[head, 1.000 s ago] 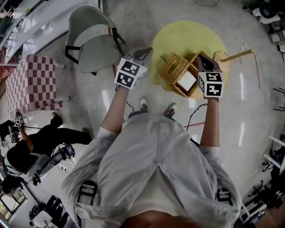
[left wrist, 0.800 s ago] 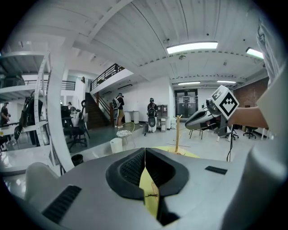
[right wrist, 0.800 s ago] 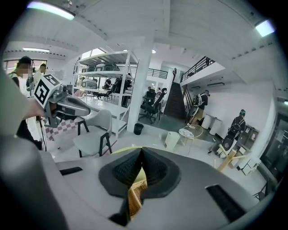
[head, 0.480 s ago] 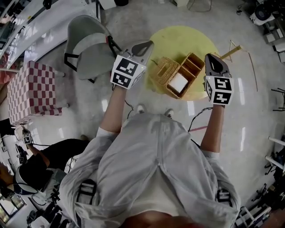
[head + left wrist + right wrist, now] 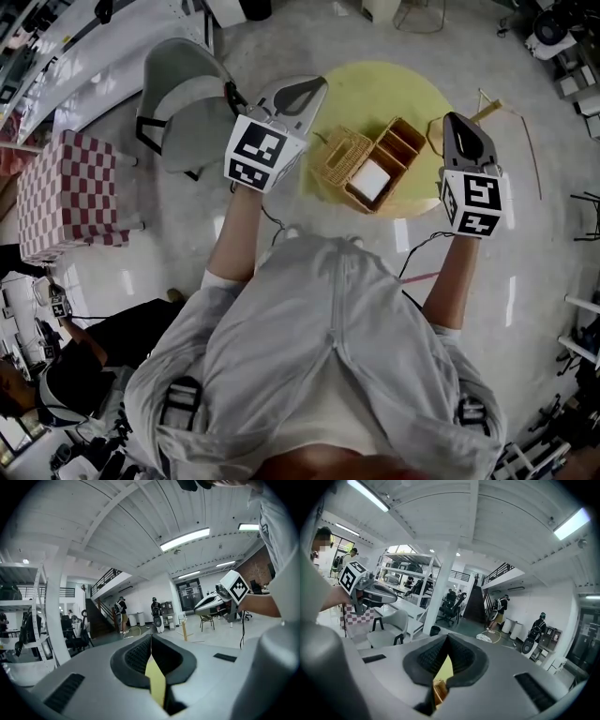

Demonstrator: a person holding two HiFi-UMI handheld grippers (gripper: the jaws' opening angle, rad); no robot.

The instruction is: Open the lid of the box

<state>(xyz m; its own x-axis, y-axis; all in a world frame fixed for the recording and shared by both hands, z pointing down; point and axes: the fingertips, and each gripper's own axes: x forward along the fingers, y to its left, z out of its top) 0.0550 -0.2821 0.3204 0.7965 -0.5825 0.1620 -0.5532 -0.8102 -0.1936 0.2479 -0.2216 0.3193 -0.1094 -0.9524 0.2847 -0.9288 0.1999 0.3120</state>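
A person stands over a round yellow counter [image 5: 417, 89] in a workshop hall, a gripper raised in each hand. The wicker box [image 5: 401, 142] sits on the counter toward its 6 o'clock edge, already open. Its lid [image 5: 339, 156] is folded back flat on the box's 9 o'clock side, touching it. A white block [image 5: 372, 177] fills the compartment nearest the person. The left gripper [image 5: 314, 86] hangs at the counter's 9 o'clock rim, and the right gripper [image 5: 457, 120] at its 3 o'clock rim. Both are clear of the box and well apart from each other. Each gripper's own view shows its jaws pressed together at the tips with nothing held. A sliver of yellow shows through the slot beneath the left pair, and yellow and wicker beneath the right. A grey chair [image 5: 183, 98] stands on the floor at 10 o'clock from the person, and a red-and-white checked stool [image 5: 66, 187] at 9 o'clock.
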